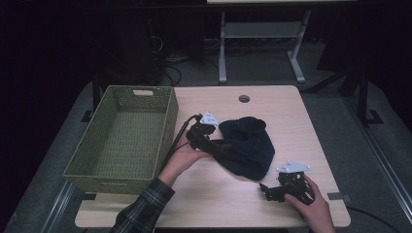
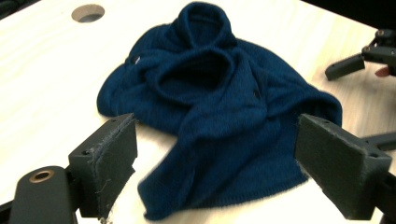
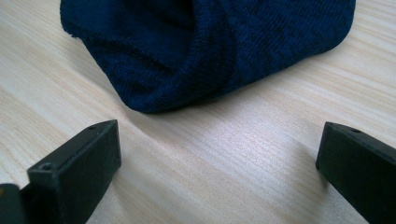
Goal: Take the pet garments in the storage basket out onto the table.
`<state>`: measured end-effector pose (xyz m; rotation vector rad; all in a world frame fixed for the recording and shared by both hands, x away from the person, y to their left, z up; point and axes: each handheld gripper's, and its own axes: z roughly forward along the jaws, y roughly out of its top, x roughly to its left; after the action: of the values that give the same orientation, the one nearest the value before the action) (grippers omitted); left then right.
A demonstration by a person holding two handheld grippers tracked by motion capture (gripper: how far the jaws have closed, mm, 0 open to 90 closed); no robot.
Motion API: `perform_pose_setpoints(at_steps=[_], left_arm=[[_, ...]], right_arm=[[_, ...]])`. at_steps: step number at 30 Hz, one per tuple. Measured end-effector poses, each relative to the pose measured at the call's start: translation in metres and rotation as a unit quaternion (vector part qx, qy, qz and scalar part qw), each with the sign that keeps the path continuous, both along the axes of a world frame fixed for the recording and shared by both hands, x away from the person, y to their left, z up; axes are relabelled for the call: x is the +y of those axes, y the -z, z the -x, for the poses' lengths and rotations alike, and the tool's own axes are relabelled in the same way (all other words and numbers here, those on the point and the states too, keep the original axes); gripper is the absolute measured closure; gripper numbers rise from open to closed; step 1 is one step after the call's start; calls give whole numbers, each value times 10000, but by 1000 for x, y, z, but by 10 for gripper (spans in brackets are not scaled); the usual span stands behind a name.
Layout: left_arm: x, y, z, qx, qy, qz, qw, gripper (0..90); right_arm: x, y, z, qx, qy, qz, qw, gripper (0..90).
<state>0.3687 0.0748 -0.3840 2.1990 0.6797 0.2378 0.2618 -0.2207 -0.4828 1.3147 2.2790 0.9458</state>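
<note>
Basket (image 1: 127, 133) first: it sits at the left edge of the table (image 1: 272, 97), green and woven, with nothing inside. It looks ready to take the cloth, since it is so close by.

Next comes the left gripper (image 1: 219, 148). A hand (image 1: 180, 159) in a checked sleeve (image 1: 141, 211) holds it just right of the basket. Its jaws are wide apart, and in the left gripper view the cloth's (image 2: 219, 107) near edge lies between them. They have not pinched it yet. I think it is lined up this way so it can close on that edge.

The cloth is dark blue and knitted. It lies in a soft heap in the middle of the table, right of the basket and not touching it. One end makes a round opening, like a neck or a hat.

Last comes the right gripper (image 1: 265, 188), near the front right corner. Its jaws are wide apart too and hold nothing. In the right gripper view they point at the cloth's folded corner (image 3: 187, 88), with bare table in between. It seems to wait for its turn.
</note>
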Motion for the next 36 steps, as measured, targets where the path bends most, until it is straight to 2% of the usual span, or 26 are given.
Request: perform_pose_setpoints(at_steps=[3, 11, 18, 36], left_arm=[[6, 5, 8, -18, -40, -53, 10000, 132], [15, 21, 24, 22, -176, 49, 9998, 131], [22, 35, 34, -8, -231, -62, 9997, 130], [26, 75, 53, 164, -294, -434, 9985, 128]], right_arm=[[0, 0, 0, 1, -2, 0, 10000, 0], [0, 0, 0, -23, -14, 12, 10000, 0], [0, 0, 0, -21, -15, 10, 10000, 0], [0, 0, 0, -23, -16, 10, 10000, 0]])
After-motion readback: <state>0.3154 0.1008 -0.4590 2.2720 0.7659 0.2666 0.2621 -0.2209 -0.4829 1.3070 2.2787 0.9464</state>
